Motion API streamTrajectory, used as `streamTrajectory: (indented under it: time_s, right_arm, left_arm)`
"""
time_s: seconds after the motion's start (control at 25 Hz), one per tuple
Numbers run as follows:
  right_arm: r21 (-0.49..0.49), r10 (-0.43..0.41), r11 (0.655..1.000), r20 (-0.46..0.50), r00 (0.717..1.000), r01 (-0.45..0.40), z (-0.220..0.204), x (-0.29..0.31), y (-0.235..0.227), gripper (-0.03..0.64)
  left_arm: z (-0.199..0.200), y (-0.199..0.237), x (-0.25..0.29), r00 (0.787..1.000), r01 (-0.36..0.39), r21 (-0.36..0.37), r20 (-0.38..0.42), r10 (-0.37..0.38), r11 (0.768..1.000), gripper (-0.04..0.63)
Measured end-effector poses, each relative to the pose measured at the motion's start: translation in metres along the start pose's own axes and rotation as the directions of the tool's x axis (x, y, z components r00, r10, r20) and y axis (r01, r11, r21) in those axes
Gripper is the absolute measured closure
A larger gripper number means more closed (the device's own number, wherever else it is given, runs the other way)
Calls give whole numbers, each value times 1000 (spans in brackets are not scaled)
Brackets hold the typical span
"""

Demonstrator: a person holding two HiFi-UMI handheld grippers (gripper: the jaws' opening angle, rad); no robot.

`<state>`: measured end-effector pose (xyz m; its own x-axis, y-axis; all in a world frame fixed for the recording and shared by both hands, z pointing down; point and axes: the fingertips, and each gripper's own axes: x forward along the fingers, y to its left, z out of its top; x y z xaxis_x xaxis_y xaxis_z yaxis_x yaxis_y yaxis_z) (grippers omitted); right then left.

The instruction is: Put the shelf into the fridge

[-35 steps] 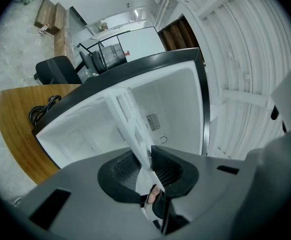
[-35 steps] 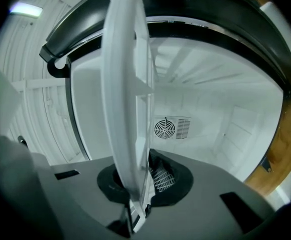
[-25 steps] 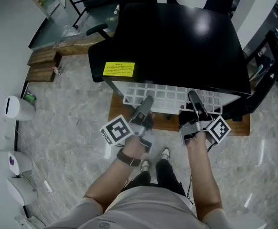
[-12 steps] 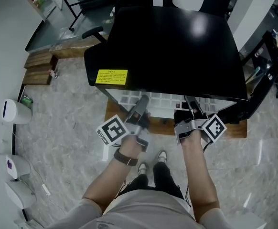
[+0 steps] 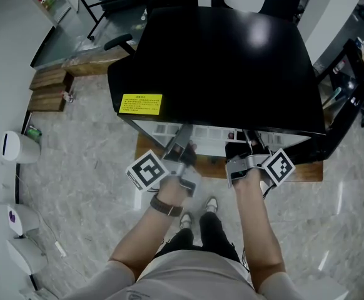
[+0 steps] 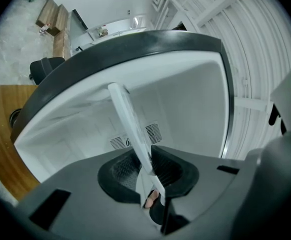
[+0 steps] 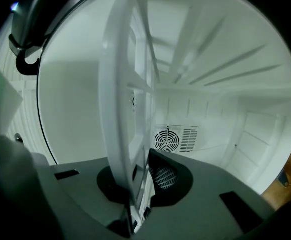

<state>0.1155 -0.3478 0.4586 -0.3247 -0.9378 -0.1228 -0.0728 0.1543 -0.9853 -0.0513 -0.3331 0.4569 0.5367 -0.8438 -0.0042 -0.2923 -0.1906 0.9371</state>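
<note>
The left gripper (image 5: 183, 141) and right gripper (image 5: 246, 145) are each clenched on the front rim of the shelf (image 5: 208, 132). In the gripper views the white rim runs straight between the pads of both. The shelf is mostly inside the fridge (image 5: 226, 61), with only a thin white strip of it showing under the black top in the head view.

Both grips are narrow pinches on a thin plastic edge. A twist of either wrist could lever the rim out of the pads and drop that side. If one hand pushes ahead of the other, the shelf would skew and wedge against a side wall. If it goes in above or below its side ledges, it would fall once let go. Pushed too hard, its far edge would strike the back wall by the vent (image 7: 173, 140).

Much is hidden. From the head view, the fridge top covers nearly all of the shelf and the whole cavity, so I cannot tell there whether the shelf sits level. Each gripper view sees the shelf almost edge-on, as a pale blade (image 6: 130, 129) or a blurred lattice (image 7: 120, 109), which gives little sense of tilt. I cannot make out side ledges on the white walls in either view. Nor can I see the shelf's far edge, so its gap to the back wall is unknown.
</note>
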Motion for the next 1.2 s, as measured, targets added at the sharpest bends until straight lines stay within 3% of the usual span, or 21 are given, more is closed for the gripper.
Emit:
streamTrajectory:
  time_s: [0.84, 1.2]
  right_arm:
    - [10, 20, 1000, 40, 999, -20, 11, 22, -4, 572]
    - [15, 31, 999, 46, 998, -32, 17, 35, -5, 572]
  left_arm:
    - [12, 5, 26, 997, -4, -26, 76, 6, 1000, 538]
    - [18, 3, 41, 992, 36, -56, 120, -29, 998, 540]
